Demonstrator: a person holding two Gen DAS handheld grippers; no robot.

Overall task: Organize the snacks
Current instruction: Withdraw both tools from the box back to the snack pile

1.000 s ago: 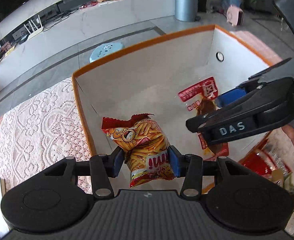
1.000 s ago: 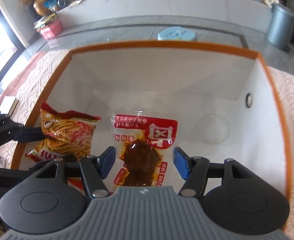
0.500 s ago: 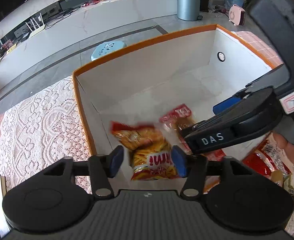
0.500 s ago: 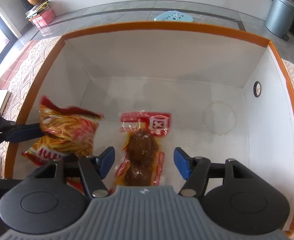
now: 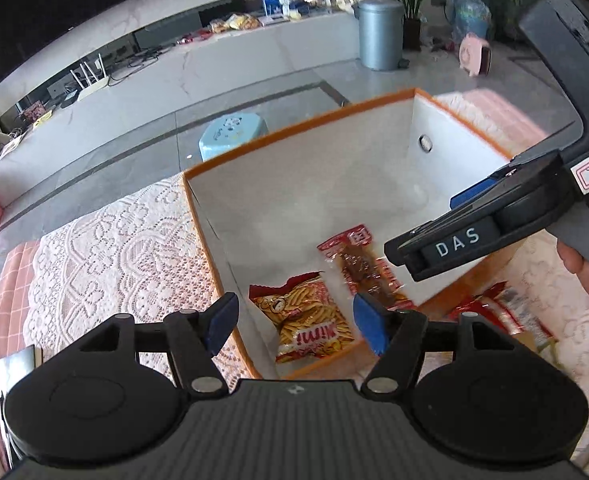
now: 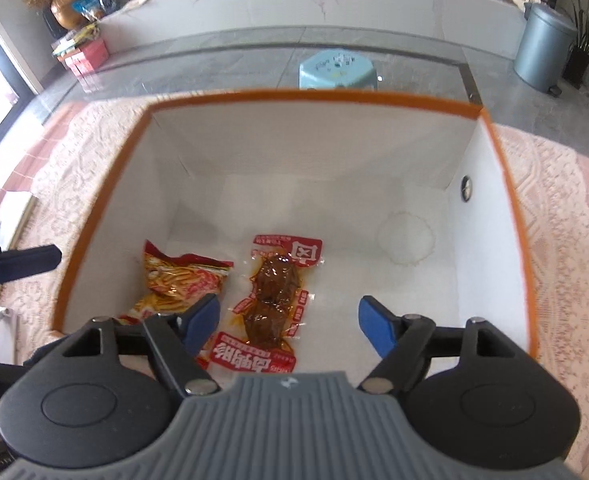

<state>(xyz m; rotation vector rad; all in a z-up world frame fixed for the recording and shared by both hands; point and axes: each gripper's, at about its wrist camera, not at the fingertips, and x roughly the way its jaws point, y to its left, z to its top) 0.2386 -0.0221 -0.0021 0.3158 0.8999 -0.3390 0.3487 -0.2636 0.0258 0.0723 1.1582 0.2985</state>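
A white box with an orange rim (image 5: 198, 200) (image 6: 94, 236) stands on a lace tablecloth. On its floor lie a yellow-red snack bag (image 5: 310, 320) (image 6: 178, 280) and a clear-red pack of brown meat (image 5: 366, 268) (image 6: 274, 296), side by side. My left gripper (image 5: 294, 316) is open and empty above the box's near left corner. My right gripper (image 6: 288, 320) is open and empty above the meat pack; its body shows in the left wrist view (image 5: 494, 224).
More red snack packs (image 5: 498, 312) lie on the tablecloth right of the box. A pale blue stool (image 6: 336, 70) stands on the floor beyond the table. A grey bin (image 6: 542, 48) is farther back right.
My left gripper opened and let the yellow-red bag fall onto the box floor. Both grippers rose and drew back from the box.
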